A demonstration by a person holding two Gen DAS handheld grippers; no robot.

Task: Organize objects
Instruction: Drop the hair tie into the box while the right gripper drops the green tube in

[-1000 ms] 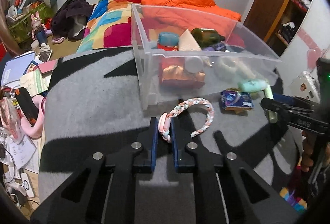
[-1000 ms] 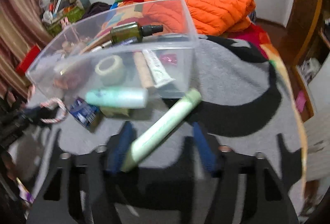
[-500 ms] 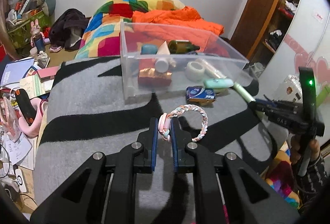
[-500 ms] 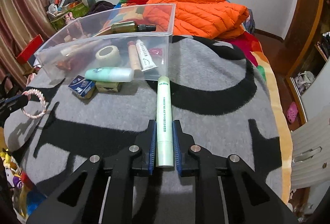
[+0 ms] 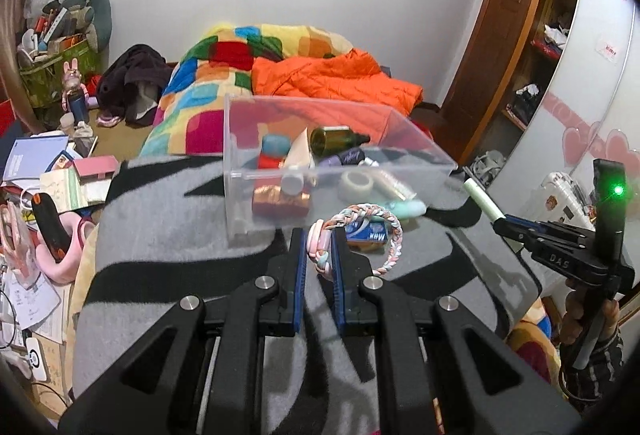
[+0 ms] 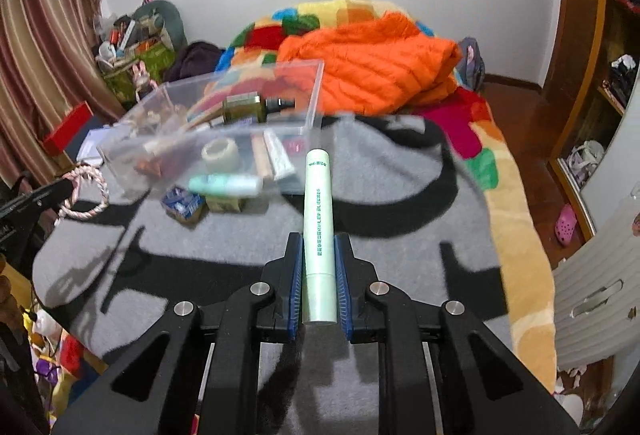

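My left gripper (image 5: pixel 319 235) is shut on a pastel braided rope ring (image 5: pixel 384 235) and holds it above the grey blanket, in front of the clear plastic bin (image 5: pixel 240 171). The ring also shows in the right wrist view (image 6: pixel 86 193). My right gripper (image 6: pixel 319 239) is shut on a pale green tube (image 6: pixel 318 219), lifted off the blanket and pointing toward the bin (image 6: pixel 316 91). The tube shows in the left wrist view (image 5: pixel 482 199). The bin holds a green bottle (image 5: pixel 334 139), a tape roll (image 5: pixel 356 183) and several other items.
A small blue box (image 5: pixel 370 235) and a mint tube (image 5: pixel 404 207) lie on the blanket (image 5: pixel 180 255) beside the bin. An orange jacket (image 6: pixel 372 71) and colourful quilt lie behind. Clutter covers the floor at left (image 5: pixel 48 171). A wardrobe stands at right.
Both grippers have risen and drawn back from the bin, each carrying its object. The rope ring and the green tube have left the blanket.
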